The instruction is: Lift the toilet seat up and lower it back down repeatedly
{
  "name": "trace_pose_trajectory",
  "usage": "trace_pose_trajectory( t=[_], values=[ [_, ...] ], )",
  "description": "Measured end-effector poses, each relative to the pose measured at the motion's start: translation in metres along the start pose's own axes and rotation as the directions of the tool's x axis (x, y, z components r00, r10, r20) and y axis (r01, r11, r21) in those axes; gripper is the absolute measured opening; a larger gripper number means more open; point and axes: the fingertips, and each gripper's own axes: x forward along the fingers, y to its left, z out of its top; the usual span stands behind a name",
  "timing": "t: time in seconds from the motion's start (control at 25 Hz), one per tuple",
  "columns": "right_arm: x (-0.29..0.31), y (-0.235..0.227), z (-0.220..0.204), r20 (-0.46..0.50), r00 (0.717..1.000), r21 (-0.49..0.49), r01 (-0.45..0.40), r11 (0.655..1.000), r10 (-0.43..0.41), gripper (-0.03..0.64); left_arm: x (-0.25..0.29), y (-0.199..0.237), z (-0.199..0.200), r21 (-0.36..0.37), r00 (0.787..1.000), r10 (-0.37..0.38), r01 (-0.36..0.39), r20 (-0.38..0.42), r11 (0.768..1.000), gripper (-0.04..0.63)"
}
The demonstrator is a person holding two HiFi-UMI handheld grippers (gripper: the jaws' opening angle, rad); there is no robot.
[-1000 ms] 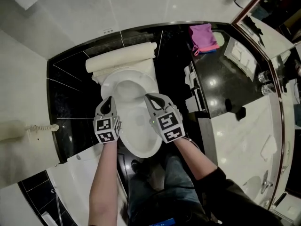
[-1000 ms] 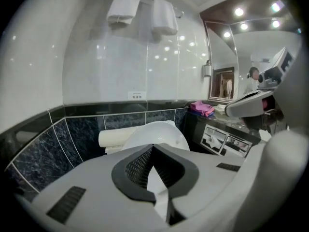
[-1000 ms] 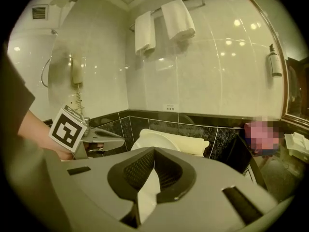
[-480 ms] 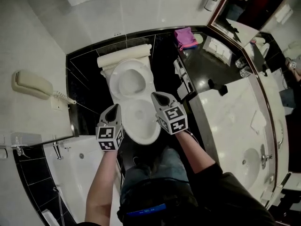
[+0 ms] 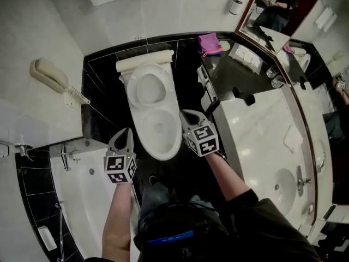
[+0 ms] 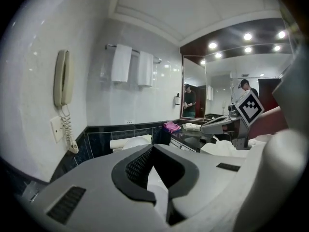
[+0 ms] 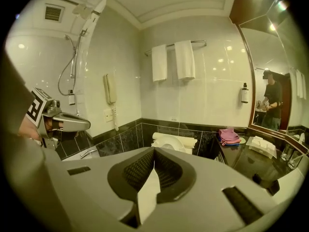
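Observation:
The white toilet stands against the black-tiled wall, and its seat is tipped up against the tank. The raised seat shows in the right gripper view, and the toilet sits low in the left gripper view. My left gripper hangs in front of and left of the bowl, shut and empty. My right gripper hovers beside the bowl's right front edge, also shut with nothing held. Neither touches the toilet. The left jaws and right jaws both meet at their tips.
A wall phone hangs at the left, above a white bathtub with a tap. A dark counter with a pink cloth and a pale vanity top with a sink run along the right. A mirror sits above.
Both grippers have drawn back from the sides of the bowl toward the person and risen. They now sit clear of the toilet's front. The seat stays up.

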Motion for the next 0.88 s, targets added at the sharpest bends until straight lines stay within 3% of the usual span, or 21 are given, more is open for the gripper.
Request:
trace_pose_trajectory(
  t=[0.24,0.44,0.88],
  values=[
    [-0.047,-0.004,-0.016,0.01,0.999,-0.007,-0.036,0.999,0.036,0.017,-0.041,-0.046,-0.015,-0.04,0.999,0.041,-0.041,0.0,0.998,-0.015],
    [-0.076,-0.006,-0.034,0.001,0.998,-0.01,-0.059,0.998,0.059,0.017,-0.06,-0.079,-0.023,-0.028,0.999,0.049,-0.049,-0.008,0.998,-0.015],
    [-0.091,-0.003,-0.045,-0.005,0.997,-0.015,-0.074,0.997,0.074,0.017,-0.071,-0.09,-0.023,-0.038,0.998,0.063,-0.063,0.006,0.997,-0.015]
  ],
)
